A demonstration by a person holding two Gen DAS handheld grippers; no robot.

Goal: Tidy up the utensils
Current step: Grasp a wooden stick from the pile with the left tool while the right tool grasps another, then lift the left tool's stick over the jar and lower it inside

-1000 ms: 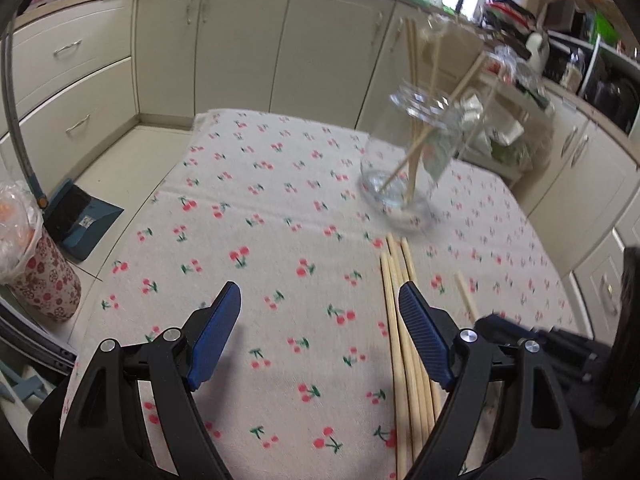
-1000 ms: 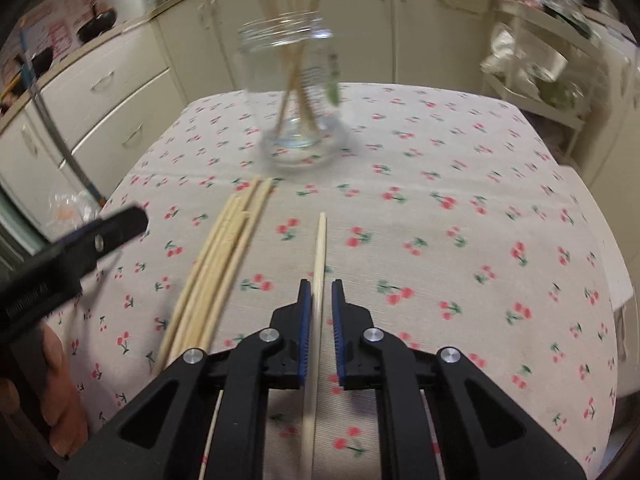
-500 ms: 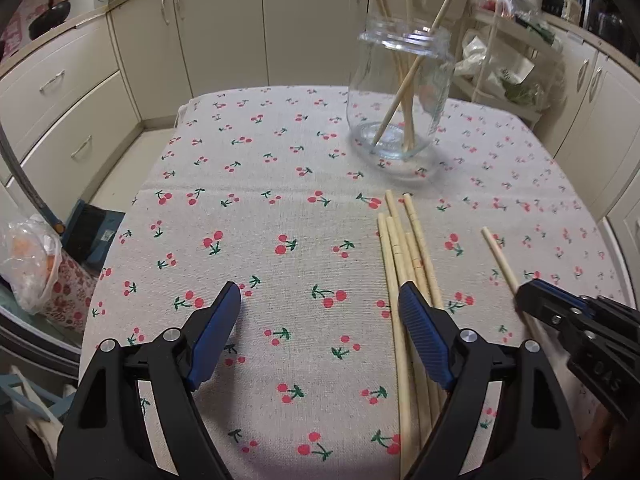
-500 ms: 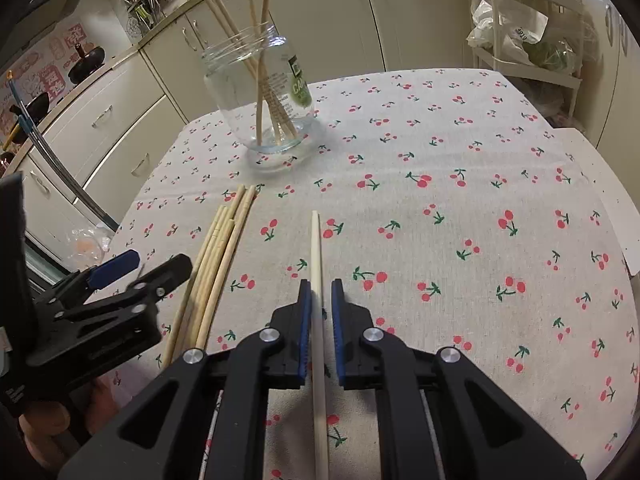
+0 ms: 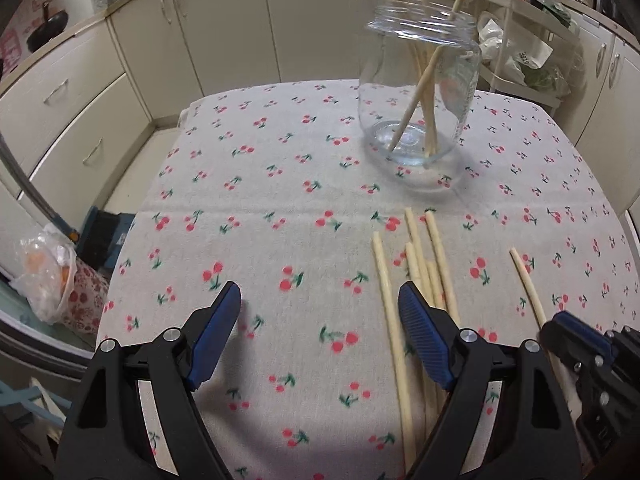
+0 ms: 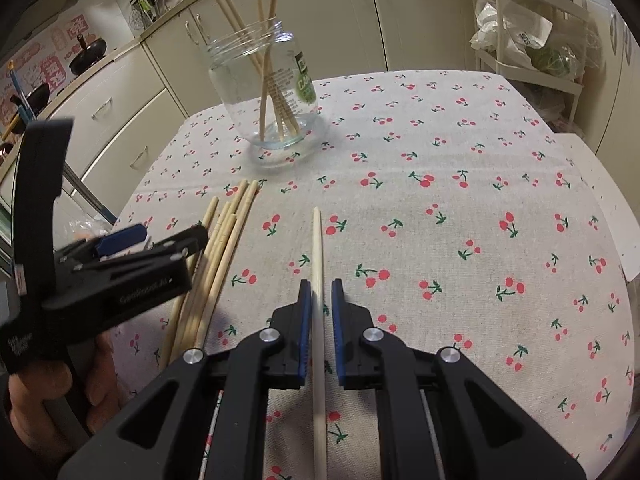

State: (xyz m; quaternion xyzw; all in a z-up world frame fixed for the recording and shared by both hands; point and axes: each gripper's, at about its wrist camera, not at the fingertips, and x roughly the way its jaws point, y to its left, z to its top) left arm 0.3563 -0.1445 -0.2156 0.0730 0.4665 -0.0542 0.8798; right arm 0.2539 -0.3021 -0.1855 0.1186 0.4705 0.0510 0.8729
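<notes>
Your right tongs (image 6: 319, 300) are nearly closed around a single chopstick (image 6: 317, 248), which runs straight out ahead between the blue pads (image 6: 305, 320). A thin gap shows on each side of the stick, so I can't tell whether the pads are truly pinching it or only bracketing it. The stick lies on the cloth (image 6: 460, 240), or just above it; the view doesn't settle which.

Your left tongs (image 5: 320, 320) are wide open and hold nothing. The loose bundle (image 5: 420, 264) lies just ahead of and partly under their right finger. The jar (image 6: 268, 92) stands well ahead of both tongs, to the left of your right tongs' line, with several sticks already leaning in it.

Expect the chopstick to be light, stiff and smooth. Being round and thin, it will likely roll or pivot in the pads if the squeeze is weak. You are gripping towards the near half, with a long length sticking forward, so the tip may droop or swing. Squeeze firmly; it should not crush.

The jar is glass and looks light with only sticks inside. A stick knocking the rim (image 5: 424, 24) could tip or shift it.
</notes>
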